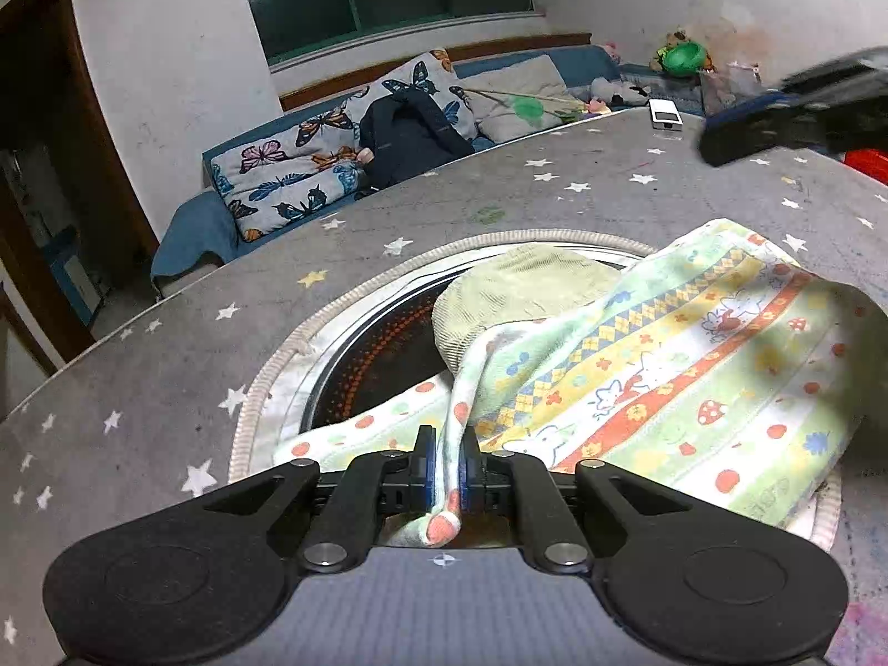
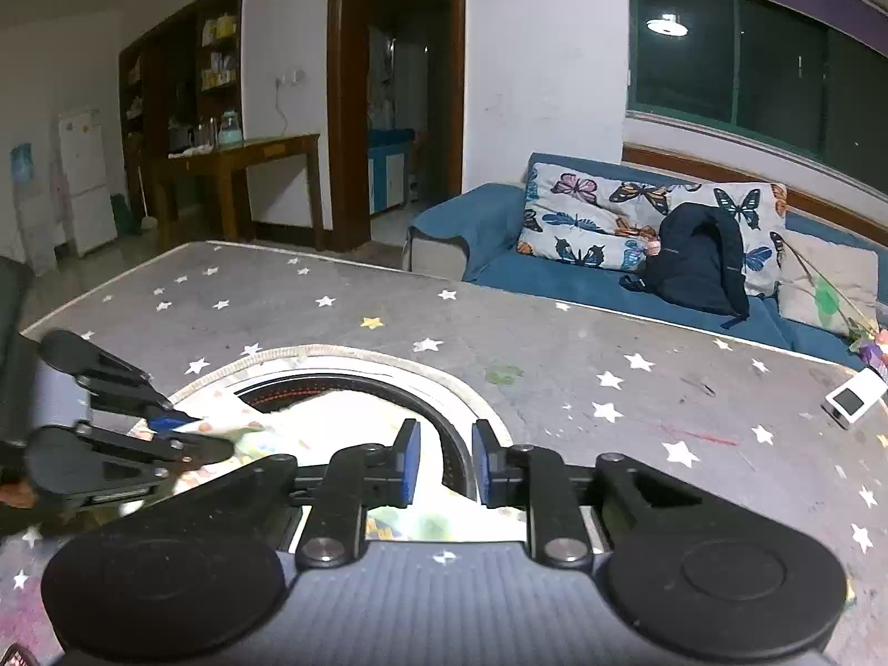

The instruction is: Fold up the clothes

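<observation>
A child's garment printed with rabbits, mushrooms and dots [image 1: 666, 366] lies spread over a round ringed hotplate [image 1: 377, 344] set into the grey star-patterned table [image 1: 166, 399]. My left gripper [image 1: 447, 444] is shut on a bunched edge of this garment, which runs up between the blue pads. A pale green ribbed cloth [image 1: 521, 294] lies partly under it. In the right wrist view my right gripper [image 2: 445, 460] stands open just above the garment [image 2: 333, 433], with nothing between its pads. The left gripper [image 2: 183, 433] shows at the left there, and the right gripper [image 1: 721, 139] is a blur at the upper right of the left wrist view.
A small white device [image 2: 852, 399] lies near the table's far edge. Beyond the table stands a blue sofa [image 2: 499, 272] with butterfly pillows and a dark backpack [image 2: 699, 261]. A red object [image 1: 866, 161] sits at the table's right side.
</observation>
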Demonstrator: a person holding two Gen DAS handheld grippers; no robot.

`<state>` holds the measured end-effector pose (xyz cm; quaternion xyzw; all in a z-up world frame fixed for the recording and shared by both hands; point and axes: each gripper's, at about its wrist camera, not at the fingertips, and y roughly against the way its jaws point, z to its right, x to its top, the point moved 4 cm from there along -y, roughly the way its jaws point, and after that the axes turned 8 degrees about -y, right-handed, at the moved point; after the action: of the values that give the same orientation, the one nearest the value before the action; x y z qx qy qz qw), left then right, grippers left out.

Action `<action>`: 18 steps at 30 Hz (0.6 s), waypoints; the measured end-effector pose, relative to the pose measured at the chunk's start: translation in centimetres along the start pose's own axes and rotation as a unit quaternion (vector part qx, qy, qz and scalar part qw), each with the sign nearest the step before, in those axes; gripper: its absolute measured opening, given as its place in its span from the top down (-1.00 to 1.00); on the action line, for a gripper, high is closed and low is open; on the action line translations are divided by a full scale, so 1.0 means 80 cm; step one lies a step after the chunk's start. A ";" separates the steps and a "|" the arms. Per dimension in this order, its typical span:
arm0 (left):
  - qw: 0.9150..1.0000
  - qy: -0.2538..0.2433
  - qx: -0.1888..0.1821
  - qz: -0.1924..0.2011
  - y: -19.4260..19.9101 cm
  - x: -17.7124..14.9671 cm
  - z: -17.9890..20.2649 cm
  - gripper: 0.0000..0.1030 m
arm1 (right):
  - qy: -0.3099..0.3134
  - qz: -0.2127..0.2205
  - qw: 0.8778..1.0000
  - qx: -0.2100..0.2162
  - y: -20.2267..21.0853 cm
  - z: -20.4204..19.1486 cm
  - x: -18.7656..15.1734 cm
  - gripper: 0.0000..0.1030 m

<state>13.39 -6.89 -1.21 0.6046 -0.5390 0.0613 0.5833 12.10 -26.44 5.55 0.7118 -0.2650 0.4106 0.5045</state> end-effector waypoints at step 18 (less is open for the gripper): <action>0.997 0.052 0.048 0.012 0.016 -0.003 -0.054 0.32 | -0.050 -0.054 0.997 -0.019 -0.006 0.028 -0.073 0.46</action>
<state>14.77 -3.06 0.76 0.6213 -0.5117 0.1249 0.5802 10.15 -28.60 -0.02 0.7348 -0.2587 0.3419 0.5256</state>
